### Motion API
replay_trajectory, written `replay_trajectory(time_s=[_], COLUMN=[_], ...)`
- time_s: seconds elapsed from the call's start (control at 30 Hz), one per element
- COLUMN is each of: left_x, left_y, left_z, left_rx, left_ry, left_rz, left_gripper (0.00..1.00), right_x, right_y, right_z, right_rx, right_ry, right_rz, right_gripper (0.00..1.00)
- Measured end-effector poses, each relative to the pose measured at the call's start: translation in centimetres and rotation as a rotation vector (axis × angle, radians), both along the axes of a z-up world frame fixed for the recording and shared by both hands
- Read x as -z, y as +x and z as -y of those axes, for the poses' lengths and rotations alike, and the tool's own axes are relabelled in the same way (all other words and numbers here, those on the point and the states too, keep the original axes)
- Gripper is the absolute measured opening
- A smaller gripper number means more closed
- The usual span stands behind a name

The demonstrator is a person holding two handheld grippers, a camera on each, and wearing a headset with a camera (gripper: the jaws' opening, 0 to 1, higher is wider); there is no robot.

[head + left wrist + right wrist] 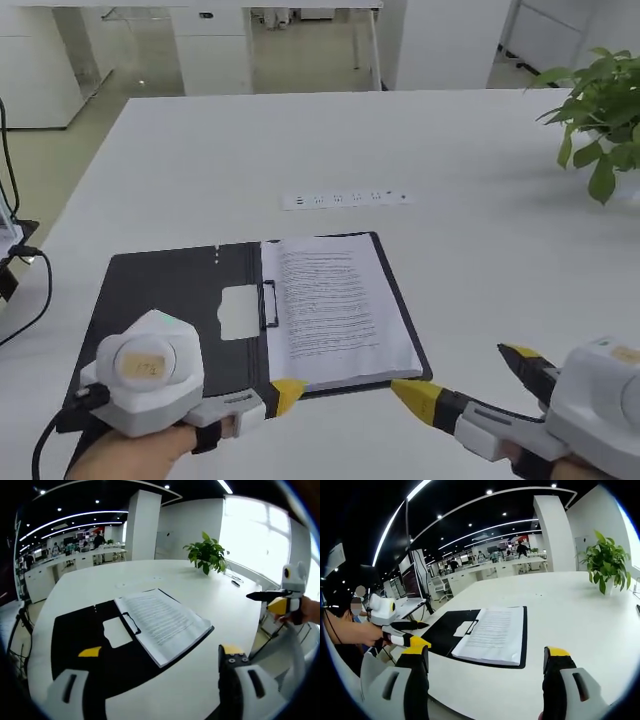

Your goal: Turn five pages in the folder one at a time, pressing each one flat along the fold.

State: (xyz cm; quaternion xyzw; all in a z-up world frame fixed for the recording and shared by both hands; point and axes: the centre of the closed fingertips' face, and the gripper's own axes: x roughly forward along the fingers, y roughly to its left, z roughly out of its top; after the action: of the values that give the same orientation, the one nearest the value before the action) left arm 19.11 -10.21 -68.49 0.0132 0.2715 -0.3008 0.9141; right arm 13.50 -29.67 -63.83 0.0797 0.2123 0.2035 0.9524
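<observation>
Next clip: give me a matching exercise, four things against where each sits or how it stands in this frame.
Things
1. paper stack
2. power strip
3. potted plant
4. left gripper

Places or states
A. at the far right edge of the table
B. jaws open, at the near edge of the folder
C. on the right half of the open folder
D. flat on the table beyond the folder

Pairs: 1-C, 2-D, 3-A, 4-B
</observation>
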Motion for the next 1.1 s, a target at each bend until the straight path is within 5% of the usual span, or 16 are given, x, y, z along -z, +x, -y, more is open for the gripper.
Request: replay_trajectory(time_s=[0.37,1.1], left_x=[1.0,3.7], left_y=[0.9,3.9], left_z=[1.9,8.6], left_rx=[0.054,0.169], left_ry=[0.014,0.039], left_rz=[-0.009,-0.010], left_gripper=[0.93,0.90], right_x=[-0.2,-0.4], right_y=[-0.2,-0.4], right_z=[0.1,0.2], right_rx=[0.025,0.077], right_ry=[-0.004,-0.006], right_rz=[0.005,0.005], right_gripper=[0.95,0.94])
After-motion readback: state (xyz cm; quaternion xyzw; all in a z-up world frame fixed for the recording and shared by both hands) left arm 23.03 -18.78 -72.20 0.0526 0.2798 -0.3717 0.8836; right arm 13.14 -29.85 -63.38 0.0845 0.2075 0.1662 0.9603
